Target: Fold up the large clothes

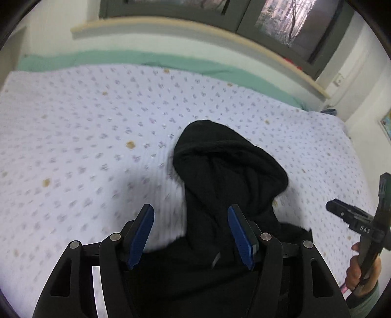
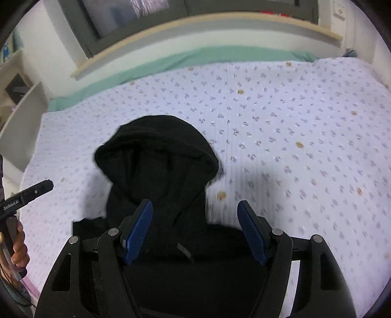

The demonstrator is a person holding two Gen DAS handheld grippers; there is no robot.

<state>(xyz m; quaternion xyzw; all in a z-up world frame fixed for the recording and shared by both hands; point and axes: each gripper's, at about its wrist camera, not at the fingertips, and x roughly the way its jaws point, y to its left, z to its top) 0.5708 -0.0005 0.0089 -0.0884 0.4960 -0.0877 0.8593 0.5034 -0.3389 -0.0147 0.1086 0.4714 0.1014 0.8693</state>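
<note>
- In the left wrist view, the patterned bedspread fills the left and centre of the frame, white with small grey-purple sprigs and a few tan spots.
- A strip of green sheet runs along its far edge at the top, under a pale ledge and a dark-framed window.
- The left gripper sits at bottom centre, its blue-padded fingers spread wide and holding nothing.
- The black hoodie lies on the bedspread right of centre, its hood pointing toward the top of the frame and its body running down under and between the fingers; the right pad overlaps the fabric in view, but contact cannot be judged.
- At the right edge, a hand holds the other black tool.
- In the right wrist view, the left tool juts in at the left edge.
- The hoodie's hood lies left of centre.
- The right gripper sits at bottom centre, fingers parted wide and empty, above the hoodie's body.
- Bedspread fills the right half.
</note>
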